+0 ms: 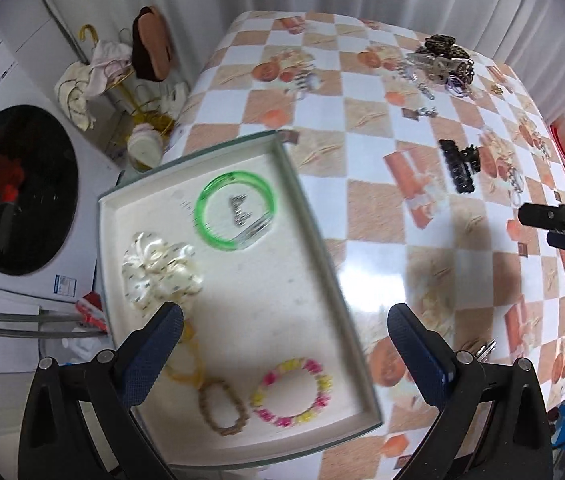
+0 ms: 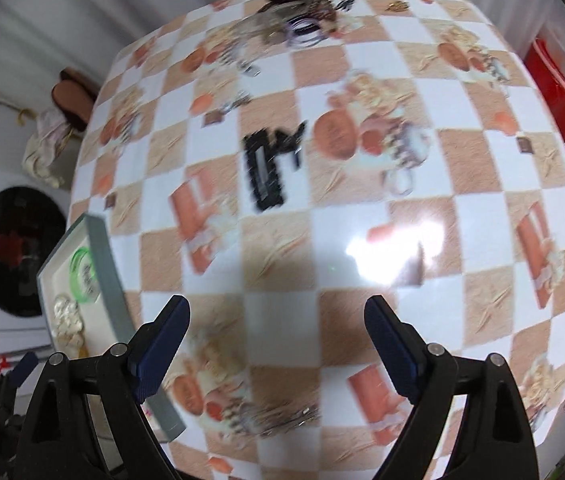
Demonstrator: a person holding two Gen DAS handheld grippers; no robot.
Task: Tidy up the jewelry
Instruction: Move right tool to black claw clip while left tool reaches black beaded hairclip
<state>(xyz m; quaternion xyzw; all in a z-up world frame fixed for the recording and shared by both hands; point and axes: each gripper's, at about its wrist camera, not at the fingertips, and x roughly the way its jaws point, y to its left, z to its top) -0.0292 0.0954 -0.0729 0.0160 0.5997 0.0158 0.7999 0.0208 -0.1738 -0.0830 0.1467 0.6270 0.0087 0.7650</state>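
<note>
The left wrist view looked down on a shallow white tray (image 1: 314, 240) sitting at the corner of the checked worktop (image 1: 382, 128), and it already held a green bangle (image 1: 235, 210), a cream scrunchie (image 1: 160, 274), a brown bead bracelet (image 1: 223, 408) and a pink-and-yellow bracelet (image 1: 292, 392). The left hand-held gripper (image 1: 284, 354) hung above the tray's near end with its jaws wide apart and nothing between them. Out on the worktop, well apart from the tray, lay a black hair claw (image 1: 460, 166), and a heap of loose pieces (image 1: 440, 62) sat near the far edge. In the right wrist view the right hand-held gripper (image 2: 278, 344) also stood spread wide and empty over bare cloth, with the black hair claw (image 2: 268, 168) ahead of it and the tray's edge (image 2: 102, 264) off to its left; the picture was blurred, so small items were hard to make out. To my eye the sorting was partly done, several pieces stowed and plenty left, and the step in hand looked like reaching for another piece, most likely the claw. That would call for bringing the open jaws down over it, lining them across its narrow body, closing firmly, then carrying it to a bare patch of the tray.
</note>
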